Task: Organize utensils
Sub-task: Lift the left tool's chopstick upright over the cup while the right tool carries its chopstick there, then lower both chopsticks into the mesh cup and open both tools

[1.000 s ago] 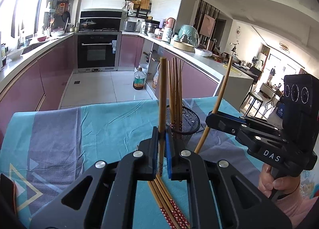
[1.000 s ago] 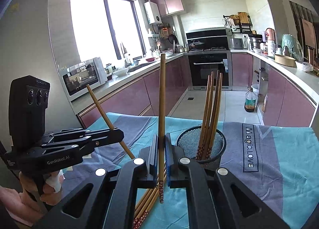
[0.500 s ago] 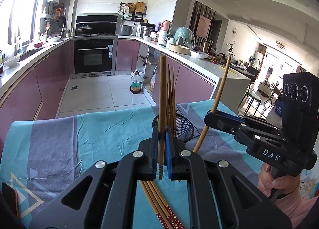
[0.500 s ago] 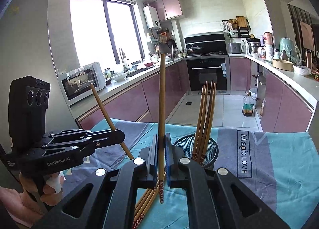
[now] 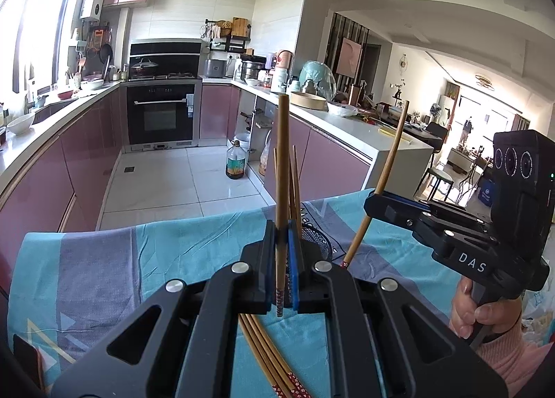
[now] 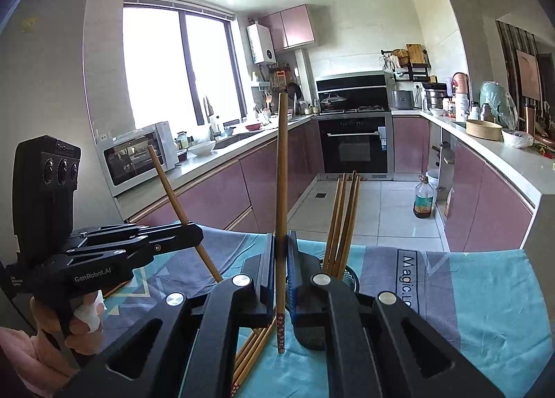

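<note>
Two chopsticks are up off the table, one per gripper. Your left gripper (image 5: 281, 266) is pinching a single chopstick (image 5: 281, 169) between its blue pads, the stick near upright, its patterned tip hanging just below the jaws. Your right gripper (image 6: 281, 276) is clamped the same way on its own chopstick (image 6: 281, 169), also close to vertical in its own view (from the left wrist camera that stick leans). Both grippers sit side by side, each visible in the other's camera. Beyond them, the black mesh holder (image 6: 348, 275) stands on the teal-and-grey tablecloth (image 6: 485, 294) with several chopsticks (image 6: 341, 221) already upright inside, fanned slightly. More loose chopsticks (image 5: 267, 360) lie flat on the cloth beneath your jaws, patterned ends toward you. Your right hand (image 5: 482, 311) grips its handle, pink sleeve showing.
</note>
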Demonstrator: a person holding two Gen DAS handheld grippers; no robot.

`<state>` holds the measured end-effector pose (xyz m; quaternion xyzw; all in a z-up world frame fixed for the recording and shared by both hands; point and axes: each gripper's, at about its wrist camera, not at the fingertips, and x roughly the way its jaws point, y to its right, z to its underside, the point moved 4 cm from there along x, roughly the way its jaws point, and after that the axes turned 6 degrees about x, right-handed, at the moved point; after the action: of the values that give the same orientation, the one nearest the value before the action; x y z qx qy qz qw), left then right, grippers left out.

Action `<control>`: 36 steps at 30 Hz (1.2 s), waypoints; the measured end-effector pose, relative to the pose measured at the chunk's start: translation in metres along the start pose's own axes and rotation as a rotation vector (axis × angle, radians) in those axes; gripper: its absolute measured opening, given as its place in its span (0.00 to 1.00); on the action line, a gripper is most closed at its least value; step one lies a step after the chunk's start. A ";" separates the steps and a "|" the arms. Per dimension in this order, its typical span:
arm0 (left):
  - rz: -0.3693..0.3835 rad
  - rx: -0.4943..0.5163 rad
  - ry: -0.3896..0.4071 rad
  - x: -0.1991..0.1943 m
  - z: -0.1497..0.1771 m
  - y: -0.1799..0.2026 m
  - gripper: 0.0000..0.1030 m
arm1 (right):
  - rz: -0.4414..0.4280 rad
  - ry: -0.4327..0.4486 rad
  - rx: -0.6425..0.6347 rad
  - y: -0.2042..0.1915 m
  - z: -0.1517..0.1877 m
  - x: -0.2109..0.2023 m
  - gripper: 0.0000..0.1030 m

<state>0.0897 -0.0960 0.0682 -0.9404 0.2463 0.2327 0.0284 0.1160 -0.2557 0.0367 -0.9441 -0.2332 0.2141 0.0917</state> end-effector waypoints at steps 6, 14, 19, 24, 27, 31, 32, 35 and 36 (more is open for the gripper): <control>-0.002 0.024 0.047 -0.008 -0.016 0.005 0.07 | 0.007 0.030 -0.005 0.005 -0.015 -0.001 0.05; 0.003 0.033 0.093 -0.009 -0.043 0.010 0.07 | 0.019 0.066 -0.021 0.008 -0.027 0.000 0.05; 0.009 0.042 0.103 -0.004 -0.053 0.017 0.07 | 0.028 0.067 -0.017 0.013 -0.033 0.008 0.05; 0.016 0.047 0.082 0.010 -0.054 0.022 0.07 | 0.046 0.058 -0.016 0.013 -0.029 0.017 0.05; 0.023 0.046 0.056 0.024 -0.053 0.024 0.07 | 0.060 0.046 -0.014 0.017 -0.027 0.025 0.05; 0.021 0.044 0.025 0.035 -0.048 0.029 0.07 | 0.069 0.024 -0.001 0.020 -0.025 0.034 0.05; 0.021 0.042 0.019 0.038 -0.047 0.029 0.07 | 0.070 0.020 0.003 0.022 -0.024 0.036 0.05; 0.017 0.040 0.005 0.044 -0.043 0.028 0.07 | 0.073 0.007 0.013 0.029 -0.021 0.038 0.05; 0.018 0.038 -0.001 0.046 -0.042 0.029 0.07 | 0.073 0.003 0.015 0.030 -0.020 0.039 0.05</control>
<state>0.1291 -0.1487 0.0866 -0.9373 0.2594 0.2285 0.0443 0.1683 -0.2643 0.0324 -0.9516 -0.1968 0.2176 0.0915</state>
